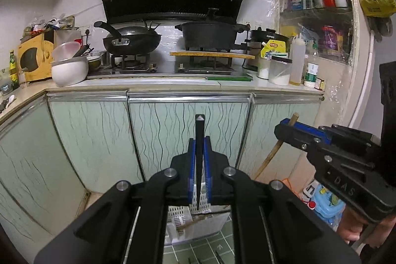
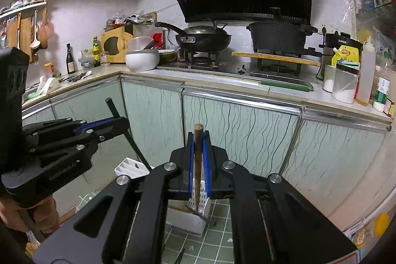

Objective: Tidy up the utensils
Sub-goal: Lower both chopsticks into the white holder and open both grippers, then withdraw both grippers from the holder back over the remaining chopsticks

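Black plastic chopstick [image 1: 199,155] stands upright, clamped in my left gripper [image 1: 199,160], a brown wooden chopstick [image 2: 197,165] likewise in my right gripper [image 2: 198,165], both above the white slotted utensil basket [image 2: 188,219] on the floor below.

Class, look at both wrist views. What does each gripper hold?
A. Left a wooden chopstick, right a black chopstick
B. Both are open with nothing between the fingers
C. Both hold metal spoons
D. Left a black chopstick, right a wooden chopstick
D: the left gripper is shut on a black chopstick, and the right gripper is shut on a wooden chopstick.
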Motion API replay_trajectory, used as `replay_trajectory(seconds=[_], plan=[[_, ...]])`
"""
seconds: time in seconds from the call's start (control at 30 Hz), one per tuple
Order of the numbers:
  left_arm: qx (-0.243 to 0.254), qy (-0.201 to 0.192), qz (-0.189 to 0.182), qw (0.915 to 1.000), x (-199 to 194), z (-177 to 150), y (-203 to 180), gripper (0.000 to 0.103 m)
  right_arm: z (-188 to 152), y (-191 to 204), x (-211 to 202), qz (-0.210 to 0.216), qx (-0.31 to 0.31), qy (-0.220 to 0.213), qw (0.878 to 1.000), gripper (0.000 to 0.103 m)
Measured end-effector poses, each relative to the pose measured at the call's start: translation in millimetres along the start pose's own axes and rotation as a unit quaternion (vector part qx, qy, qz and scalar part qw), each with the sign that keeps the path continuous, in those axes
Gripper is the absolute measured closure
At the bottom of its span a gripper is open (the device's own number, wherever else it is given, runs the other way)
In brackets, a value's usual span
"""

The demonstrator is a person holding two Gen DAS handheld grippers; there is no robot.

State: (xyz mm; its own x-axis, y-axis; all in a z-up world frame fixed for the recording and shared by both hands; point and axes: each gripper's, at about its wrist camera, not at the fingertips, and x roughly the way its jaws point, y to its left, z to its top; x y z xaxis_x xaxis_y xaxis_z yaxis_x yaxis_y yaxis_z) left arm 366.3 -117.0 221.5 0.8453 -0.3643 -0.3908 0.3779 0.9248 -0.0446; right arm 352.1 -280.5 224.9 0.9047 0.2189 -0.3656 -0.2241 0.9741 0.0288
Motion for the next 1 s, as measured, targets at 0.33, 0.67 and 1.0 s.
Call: replay_trajectory(seconds=[0.33, 0.67, 1.0], plan=[[-0.007, 0.030, 0.002, 0.9995, 46.5, -37.7, 5.9, 0.097, -38.5, -6.3, 43.6, 0.003, 0.000, 0.025, 1.000, 0.096], [-0.012, 0.051, 0.017, 0.9985, 65.7, -67.2, 11.1, 0.044, -59.7, -15.8, 55.4, -0.018, 0.004, 0.032, 0.999, 0.041], [-0.021, 0.014, 0.076, 0.9968, 19.2, -56.5, 27.5, 0.005, -41.4, -20.5, 11.1, -0.052, 0.001, 0.001, 0.999, 0.008]])
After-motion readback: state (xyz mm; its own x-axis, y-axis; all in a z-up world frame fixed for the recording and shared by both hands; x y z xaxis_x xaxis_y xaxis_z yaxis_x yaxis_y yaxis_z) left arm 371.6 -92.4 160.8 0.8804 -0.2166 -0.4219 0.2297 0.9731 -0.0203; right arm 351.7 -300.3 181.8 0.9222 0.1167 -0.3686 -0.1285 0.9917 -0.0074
